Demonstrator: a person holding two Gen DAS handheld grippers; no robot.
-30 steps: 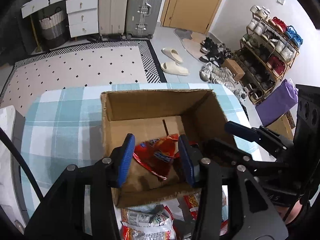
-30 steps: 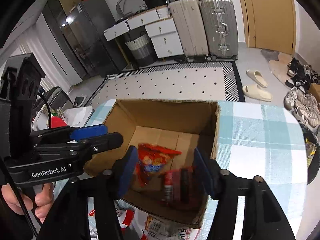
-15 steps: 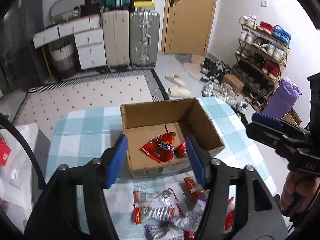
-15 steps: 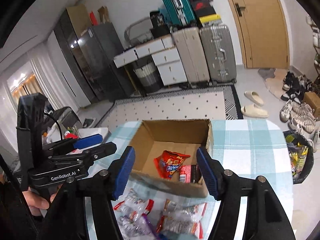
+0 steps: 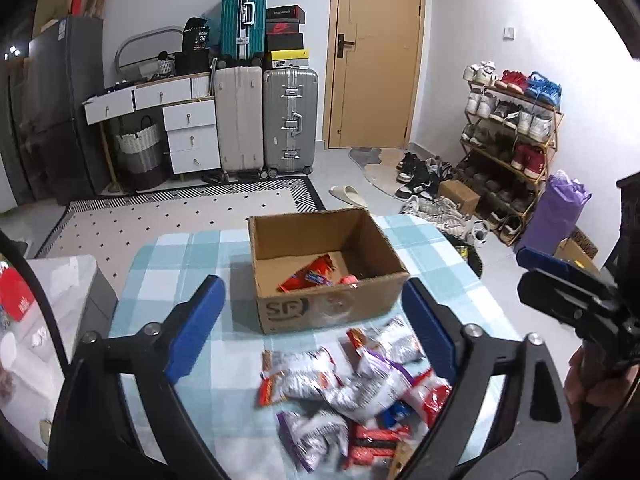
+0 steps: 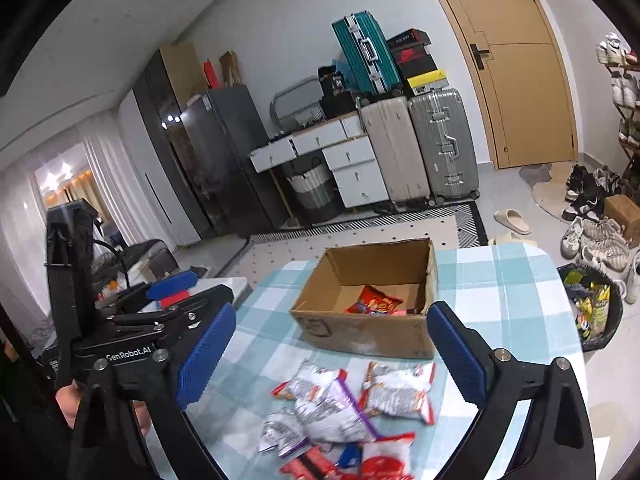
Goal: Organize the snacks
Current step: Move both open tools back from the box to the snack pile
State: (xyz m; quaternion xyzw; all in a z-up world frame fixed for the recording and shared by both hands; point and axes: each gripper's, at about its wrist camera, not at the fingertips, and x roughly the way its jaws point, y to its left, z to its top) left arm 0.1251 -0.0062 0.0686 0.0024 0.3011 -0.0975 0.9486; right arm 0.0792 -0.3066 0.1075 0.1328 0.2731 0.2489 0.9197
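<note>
Foil snack packets (image 5: 352,380) look light, crinkly and slippery to us; we would pinch one by its sealed edge. Both tools are opening, nothing between them.

We're inside a lived-in home, an entry-cum-living room: suitcases (image 5: 290,120) stack by a wooden door (image 5: 376,54), a shoe rack (image 5: 510,132) overflows, slippers (image 6: 512,221) lie on tiles, drawers (image 5: 192,132), fridge (image 6: 224,160), patterned rug (image 5: 168,216).

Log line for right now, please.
left gripper: jaws opening, empty | right gripper: jaws opening, empty | cardboard box: some snacks inside | snack pile: on table
</note>
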